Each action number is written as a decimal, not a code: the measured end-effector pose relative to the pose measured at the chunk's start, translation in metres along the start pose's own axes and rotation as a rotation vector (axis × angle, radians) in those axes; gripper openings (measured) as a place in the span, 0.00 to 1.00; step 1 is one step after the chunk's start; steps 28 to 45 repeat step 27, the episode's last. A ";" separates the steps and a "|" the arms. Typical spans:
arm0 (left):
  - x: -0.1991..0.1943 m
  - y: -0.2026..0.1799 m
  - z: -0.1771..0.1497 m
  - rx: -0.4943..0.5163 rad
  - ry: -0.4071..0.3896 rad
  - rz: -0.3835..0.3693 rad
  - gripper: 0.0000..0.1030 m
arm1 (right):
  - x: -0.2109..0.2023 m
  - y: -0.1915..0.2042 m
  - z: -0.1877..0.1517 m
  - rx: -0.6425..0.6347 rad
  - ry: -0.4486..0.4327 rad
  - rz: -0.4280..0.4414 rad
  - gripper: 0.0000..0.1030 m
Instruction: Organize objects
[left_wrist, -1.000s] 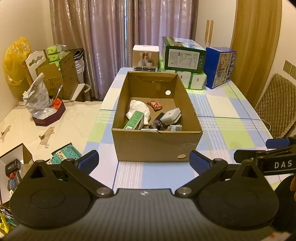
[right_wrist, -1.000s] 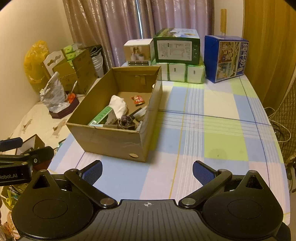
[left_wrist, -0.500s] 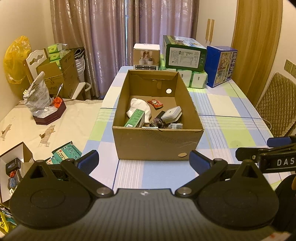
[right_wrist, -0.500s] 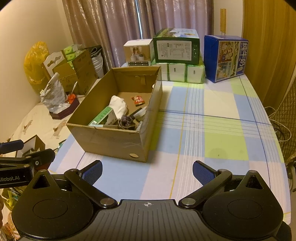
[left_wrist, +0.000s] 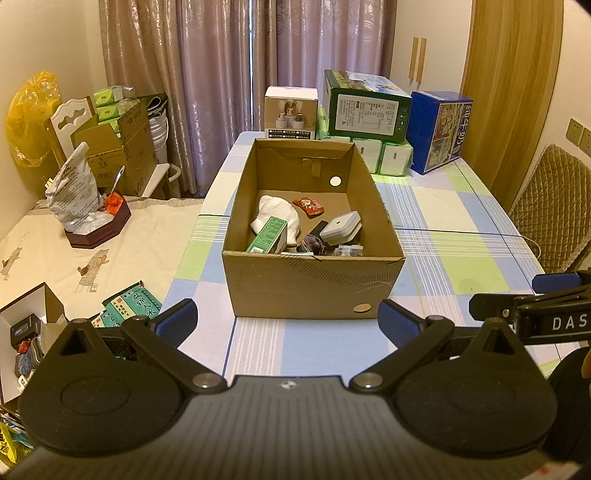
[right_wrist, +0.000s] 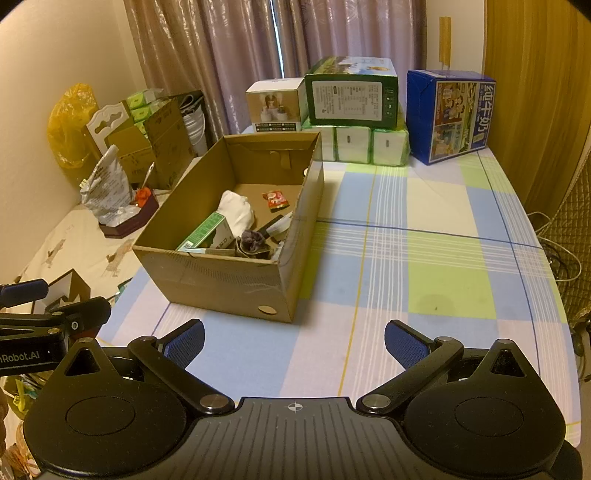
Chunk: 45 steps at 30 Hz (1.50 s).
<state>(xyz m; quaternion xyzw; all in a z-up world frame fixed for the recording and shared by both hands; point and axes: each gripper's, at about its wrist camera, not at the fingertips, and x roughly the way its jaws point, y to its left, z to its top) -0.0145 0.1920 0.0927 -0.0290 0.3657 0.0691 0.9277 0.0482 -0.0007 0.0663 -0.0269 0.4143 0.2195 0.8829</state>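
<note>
Little has shifted over the last second: in the left wrist view the box (left_wrist: 313, 236) sits a touch lower and the right gripper's arm at the right edge has crept slightly, while the right wrist view is nearly the same. Both grippers hang back over the near end of the table (right_wrist: 424, 266), well short of the box. The left gripper (left_wrist: 287, 318) has its fingers spread wide with nothing between them, and the right gripper (right_wrist: 293, 338) is likewise wide and empty.

Small things lie together inside the box: a white cloth (left_wrist: 275, 212), a green carton (left_wrist: 267, 236) leaning on it, a red packet (left_wrist: 308, 205), a white case (left_wrist: 340, 225) and a dark clump (left_wrist: 314, 243) against the near wall. The tablecloth around the box is bare of loose items.

That fits either a sorted box with the grippers drawn back, or a box waiting to be emptied and arranged. The pictures do not settle which, so no particular reach can be named.
</note>
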 end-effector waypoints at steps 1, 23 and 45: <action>0.000 0.000 0.000 0.000 0.001 0.000 0.99 | 0.000 0.000 0.000 0.000 0.001 0.000 0.98; 0.000 -0.001 -0.002 -0.008 0.001 -0.018 0.99 | -0.001 -0.001 0.000 0.005 0.001 0.002 0.98; -0.001 -0.002 -0.003 -0.008 -0.006 -0.019 0.99 | -0.001 -0.001 0.001 0.007 -0.001 0.001 0.98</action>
